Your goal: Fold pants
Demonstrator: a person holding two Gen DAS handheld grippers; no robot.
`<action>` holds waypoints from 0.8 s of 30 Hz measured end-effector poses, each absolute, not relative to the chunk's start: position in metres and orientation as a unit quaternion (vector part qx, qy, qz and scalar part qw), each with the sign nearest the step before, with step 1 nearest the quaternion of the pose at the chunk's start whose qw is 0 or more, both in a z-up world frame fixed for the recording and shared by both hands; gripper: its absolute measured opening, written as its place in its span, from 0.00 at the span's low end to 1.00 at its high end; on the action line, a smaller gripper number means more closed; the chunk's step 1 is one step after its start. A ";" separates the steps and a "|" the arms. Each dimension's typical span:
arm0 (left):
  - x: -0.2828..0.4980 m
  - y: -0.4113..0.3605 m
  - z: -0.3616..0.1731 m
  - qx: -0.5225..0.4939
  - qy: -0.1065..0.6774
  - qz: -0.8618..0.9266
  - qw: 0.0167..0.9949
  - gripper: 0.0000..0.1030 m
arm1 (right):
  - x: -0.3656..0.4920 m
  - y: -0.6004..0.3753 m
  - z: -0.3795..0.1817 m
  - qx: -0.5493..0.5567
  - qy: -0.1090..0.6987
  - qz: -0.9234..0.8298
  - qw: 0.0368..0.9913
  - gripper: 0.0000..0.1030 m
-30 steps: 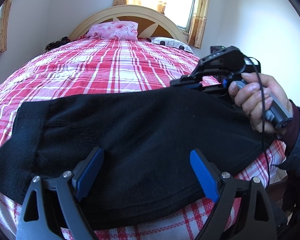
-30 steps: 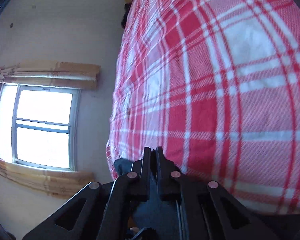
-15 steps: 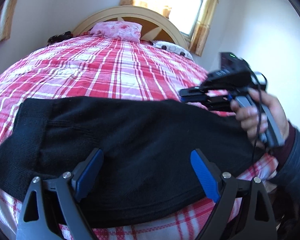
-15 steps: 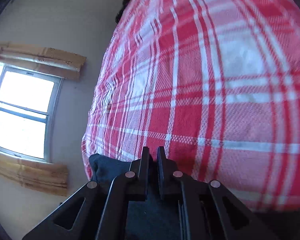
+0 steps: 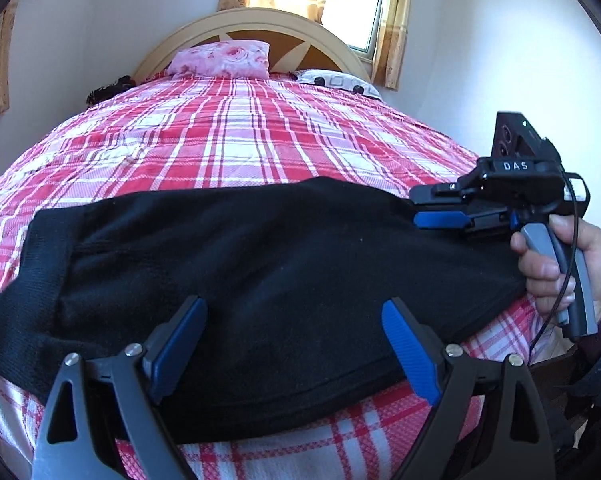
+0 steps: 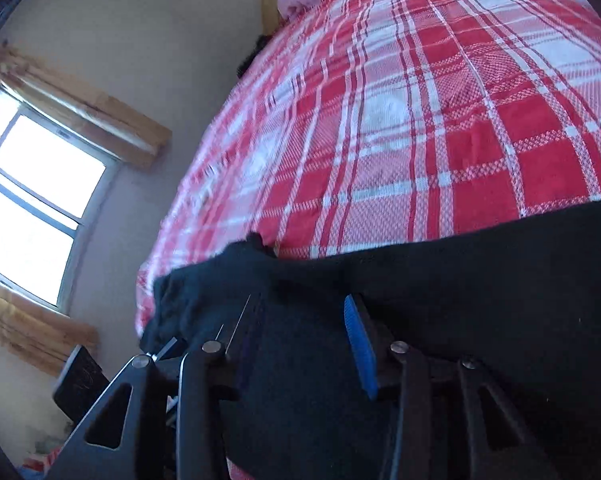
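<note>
Black pants point(image 5: 260, 264) lie folded across the near part of the red plaid bed cover point(image 5: 240, 140), waistband end at the left. My left gripper point(image 5: 294, 332) hovers over their near edge, open, nothing pinched between its blue pads. My right gripper point(image 5: 420, 206), held by a hand point(image 5: 556, 272), is at the pants' right end. Its jaws are opening. In the right wrist view the right gripper point(image 6: 304, 336) has a gap between its fingers, and the pants point(image 6: 480, 280) lie under and ahead of them, not pinched.
A pink pillow point(image 5: 220, 58) and a white patterned pillow point(image 5: 336, 80) lie by the headboard point(image 5: 252, 24). The far bed cover point(image 6: 420, 120) is bare. A window point(image 6: 28, 208) and a wall are beyond the bed's side edge.
My right gripper went from shut to parted, rolled, and drew back to the right off the pants' end. The pants stay flat. My left gripper kept still.
</note>
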State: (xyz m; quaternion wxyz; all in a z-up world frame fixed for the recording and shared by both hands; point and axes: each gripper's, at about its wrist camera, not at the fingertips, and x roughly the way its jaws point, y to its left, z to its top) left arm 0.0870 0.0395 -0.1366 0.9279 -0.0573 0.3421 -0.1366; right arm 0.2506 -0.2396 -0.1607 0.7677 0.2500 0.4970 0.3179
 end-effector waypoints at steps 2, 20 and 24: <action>0.085 0.039 -0.131 -0.071 0.339 -0.148 0.926 0.89 | 0.251 -0.253 -0.158 0.281 0.494 0.315 0.760 0.42; 0.095 -0.040 -0.109 0.011 0.346 -0.196 0.918 0.94 | 0.179 -0.481 -0.117 0.293 0.384 0.113 0.868 0.47; 0.112 -0.062 -0.115 0.024 0.359 -0.196 0.912 0.94 | 0.164 -0.516 -0.112 0.241 0.384 0.014 0.891 0.47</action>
